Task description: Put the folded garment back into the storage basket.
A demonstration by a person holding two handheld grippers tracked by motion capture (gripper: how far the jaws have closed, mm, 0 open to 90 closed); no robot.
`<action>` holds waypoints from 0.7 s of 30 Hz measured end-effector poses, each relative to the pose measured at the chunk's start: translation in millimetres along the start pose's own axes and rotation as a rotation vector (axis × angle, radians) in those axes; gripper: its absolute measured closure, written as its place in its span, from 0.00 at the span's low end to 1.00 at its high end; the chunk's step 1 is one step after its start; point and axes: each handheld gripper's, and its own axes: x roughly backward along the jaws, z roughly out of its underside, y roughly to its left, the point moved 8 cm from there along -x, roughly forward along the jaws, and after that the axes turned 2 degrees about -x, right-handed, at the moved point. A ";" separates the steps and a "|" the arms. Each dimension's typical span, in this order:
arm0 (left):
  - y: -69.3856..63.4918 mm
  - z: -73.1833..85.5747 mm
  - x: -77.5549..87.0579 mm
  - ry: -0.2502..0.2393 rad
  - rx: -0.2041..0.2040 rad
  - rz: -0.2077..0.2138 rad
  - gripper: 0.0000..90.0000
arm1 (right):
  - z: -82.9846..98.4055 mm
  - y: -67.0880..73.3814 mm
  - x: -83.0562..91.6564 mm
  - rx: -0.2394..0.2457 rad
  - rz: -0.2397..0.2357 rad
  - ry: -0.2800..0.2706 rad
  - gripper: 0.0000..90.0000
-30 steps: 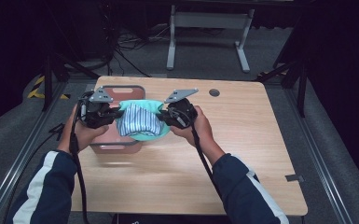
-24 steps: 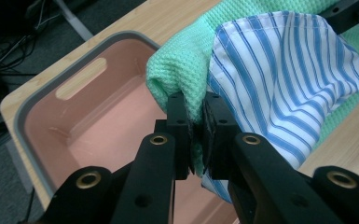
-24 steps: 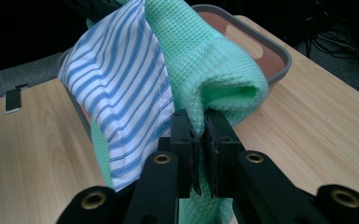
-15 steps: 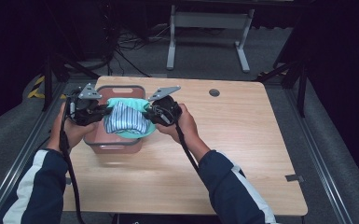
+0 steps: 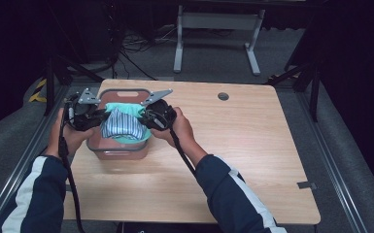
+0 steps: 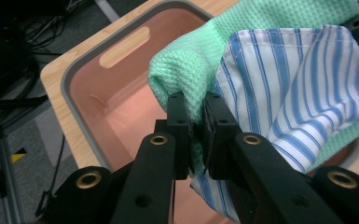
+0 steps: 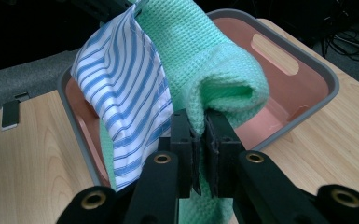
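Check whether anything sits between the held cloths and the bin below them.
Nothing visible does. Both grippers, left and right, are shut on the folded green cloth and striped cloth, which hang right over the open pink bin; what shows of its floor is bare.

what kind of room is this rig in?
Likely a lab or recording studio, not a home: a lone wooden table on grey carpet, black curtains around it, loose cables on the floor, and a metal stand behind.

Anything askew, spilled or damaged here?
Nothing stands out. The left gripper and right gripper each pinch one end of the folded cloths over the pink bin, which sits square on the table.
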 end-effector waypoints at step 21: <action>14.0 27.8 -21.0 0.047 0.031 -0.033 0.92 | 5.4 3.4 -42.1 -0.022 0.014 0.069 0.92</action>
